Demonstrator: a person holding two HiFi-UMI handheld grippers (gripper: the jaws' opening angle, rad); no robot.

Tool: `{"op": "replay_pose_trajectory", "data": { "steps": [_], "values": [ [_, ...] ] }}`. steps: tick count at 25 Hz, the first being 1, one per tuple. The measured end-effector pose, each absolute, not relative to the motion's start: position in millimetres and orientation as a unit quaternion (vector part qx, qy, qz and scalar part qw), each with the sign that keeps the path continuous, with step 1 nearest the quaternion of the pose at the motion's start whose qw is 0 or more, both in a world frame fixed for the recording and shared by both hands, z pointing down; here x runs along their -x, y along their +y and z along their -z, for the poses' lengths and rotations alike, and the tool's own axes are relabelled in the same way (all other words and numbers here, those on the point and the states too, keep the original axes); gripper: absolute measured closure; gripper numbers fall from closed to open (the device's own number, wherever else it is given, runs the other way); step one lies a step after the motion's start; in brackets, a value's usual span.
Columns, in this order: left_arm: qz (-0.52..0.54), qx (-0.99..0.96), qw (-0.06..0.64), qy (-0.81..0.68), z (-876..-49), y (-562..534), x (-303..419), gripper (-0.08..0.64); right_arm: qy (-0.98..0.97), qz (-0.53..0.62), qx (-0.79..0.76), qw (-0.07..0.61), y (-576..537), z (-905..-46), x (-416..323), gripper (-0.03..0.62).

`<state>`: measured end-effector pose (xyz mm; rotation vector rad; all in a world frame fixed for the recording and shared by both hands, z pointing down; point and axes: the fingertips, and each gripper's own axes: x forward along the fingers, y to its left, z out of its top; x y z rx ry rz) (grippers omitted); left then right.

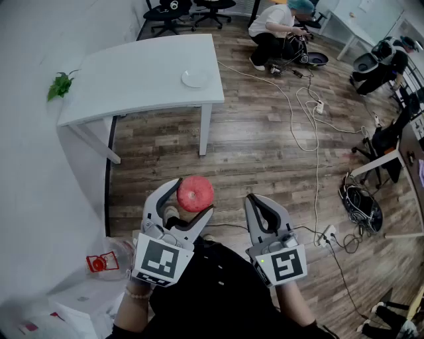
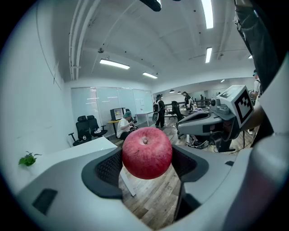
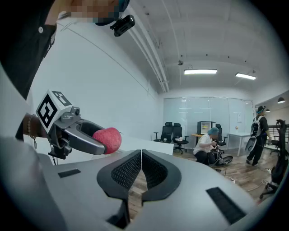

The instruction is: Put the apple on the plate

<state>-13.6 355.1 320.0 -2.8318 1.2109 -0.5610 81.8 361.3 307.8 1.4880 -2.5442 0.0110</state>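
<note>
Red and glossy, the apple (image 1: pixel 195 193) is clamped between the dark ribbed pads of the left gripper (image 1: pixel 189 202), whose jaws stand wide around it. It is held in the air over the floor, close in front of the person's body and well apart from the plate (image 1: pixel 195 79). The left gripper reaches forward, tilted slightly downward. Just beside it, the right gripper (image 1: pixel 260 202) points the same way, with its jaws pressed together on nothing. The small white plate lies near the right edge of a white table (image 1: pixel 146 73), with a green sprig (image 1: pixel 61 85) at the table's left corner. Beyond is grey-brown wood flooring (image 1: pixel 265 152) crossed by cables (image 1: pixel 311 126). A person (image 1: pixel 275 30) crouches there, near black office chairs (image 1: pixel 169 12).
</note>
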Motion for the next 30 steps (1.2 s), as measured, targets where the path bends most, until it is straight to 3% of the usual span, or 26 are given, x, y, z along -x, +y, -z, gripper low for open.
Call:
{"op": "replay_pose_trajectory", "data": {
  "steps": [8,30],
  "values": [
    [0.185,0.908,0.039,0.373,-325,354,15,0.210,-0.861,-0.001,-0.498,0.106,362,-313,-82,0.549],
    [0.178,0.893,0.022,0.413,-328,329,37,0.210,-0.859,-0.021,-0.494,0.130,351,-333,-89,0.548]
  ]
}}
